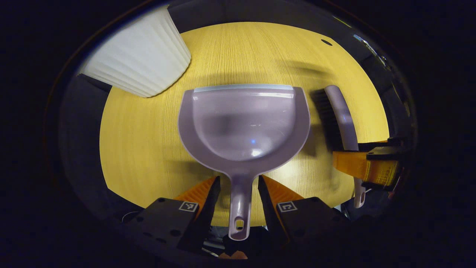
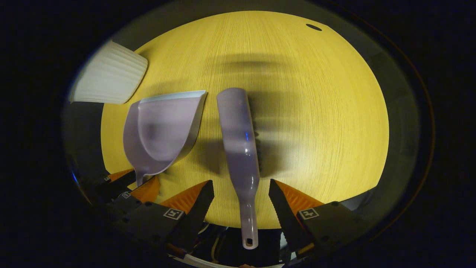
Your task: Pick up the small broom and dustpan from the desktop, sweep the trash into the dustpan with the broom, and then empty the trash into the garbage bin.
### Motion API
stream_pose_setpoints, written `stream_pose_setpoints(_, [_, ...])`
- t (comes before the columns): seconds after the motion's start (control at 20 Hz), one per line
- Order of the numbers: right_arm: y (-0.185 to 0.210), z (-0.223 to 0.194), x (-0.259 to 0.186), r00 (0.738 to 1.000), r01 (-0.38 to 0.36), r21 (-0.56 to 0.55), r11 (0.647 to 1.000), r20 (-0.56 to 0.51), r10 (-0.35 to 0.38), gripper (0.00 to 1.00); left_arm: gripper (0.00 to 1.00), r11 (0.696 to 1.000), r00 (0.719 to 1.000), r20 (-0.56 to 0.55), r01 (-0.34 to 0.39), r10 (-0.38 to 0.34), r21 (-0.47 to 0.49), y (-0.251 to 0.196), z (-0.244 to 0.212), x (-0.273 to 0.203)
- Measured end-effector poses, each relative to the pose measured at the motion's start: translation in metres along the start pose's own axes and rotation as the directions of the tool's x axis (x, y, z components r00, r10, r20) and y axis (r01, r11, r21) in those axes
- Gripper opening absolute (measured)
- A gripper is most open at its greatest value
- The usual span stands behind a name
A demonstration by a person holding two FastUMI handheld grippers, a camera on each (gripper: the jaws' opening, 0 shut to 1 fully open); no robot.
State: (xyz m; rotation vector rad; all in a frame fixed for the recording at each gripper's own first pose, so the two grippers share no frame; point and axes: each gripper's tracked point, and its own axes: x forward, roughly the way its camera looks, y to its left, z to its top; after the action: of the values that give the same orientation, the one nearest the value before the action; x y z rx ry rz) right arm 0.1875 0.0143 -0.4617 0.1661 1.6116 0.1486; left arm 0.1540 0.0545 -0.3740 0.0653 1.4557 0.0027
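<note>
A lilac dustpan lies flat on the yellow wooden desktop, mouth pointing away. My left gripper is open, its fingers on either side of the dustpan's handle with a small gap on each side. To the dustpan's right lies the small lilac broom, dark bristles along its right side. My right gripper is open and straddles the broom's thin handle with wide gaps. In the left gripper view the broom and the right gripper sit at the right. The dustpan and the left gripper lie at lower left in the right gripper view.
A white ribbed bin stands at the desktop's far left corner, also in the right gripper view. A small dark hole marks the far right of the desktop. Its near edge runs just under both grippers.
</note>
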Motion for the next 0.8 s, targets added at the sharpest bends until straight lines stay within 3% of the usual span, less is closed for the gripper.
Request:
stream_pose_setpoints(0.05, [-0.003, 0.003, -0.004, 1.0, 0.01, 0.0, 1.0, 0.015, -0.01, 0.96, 0.72, 1.0, 1.0, 0.002, -0.007, 0.006, 0.003, 0.001, 0.001, -0.001])
stream_pose_setpoints(0.1, [-0.003, 0.005, -0.007, 1.0, 0.01, 0.007, 1.0, 0.027, -0.01, 0.95, 0.74, 1.0, 1.0, 0.01, -0.017, 0.017, 0.007, 0.002, 0.003, -0.003])
stream_pose_setpoints(0.3, [-0.006, 0.01, -0.027, 0.997, 0.018, -0.015, 1.0, 0.074, -0.017, 0.96, 0.76, 0.999, 0.999, 0.032, -0.025, 0.023, 0.044, 0.001, 0.001, -0.017])
stream_pose_setpoints(0.5, [0.006, 0.013, -0.067, 0.986, -0.011, -0.068, 0.998, 0.166, 0.022, 0.96, 0.78, 0.998, 0.994, 0.106, -0.014, 0.008, 0.055, 0.002, 0.002, -0.049])
stream_pose_setpoints(0.65, [0.019, 0.01, -0.112, 0.953, -0.037, -0.119, 0.992, 0.295, 0.071, 0.96, 0.8, 0.992, 0.975, 0.221, 0.008, -0.036, 0.126, -0.001, 0.008, -0.079])
stream_pose_setpoints(0.8, [0.023, 0.009, -0.157, 0.888, -0.029, -0.151, 0.988, 0.449, 0.095, 0.96, 0.81, 0.985, 0.92, 0.391, -0.082, 0.015, 0.154, 0.012, 0.015, -0.115])
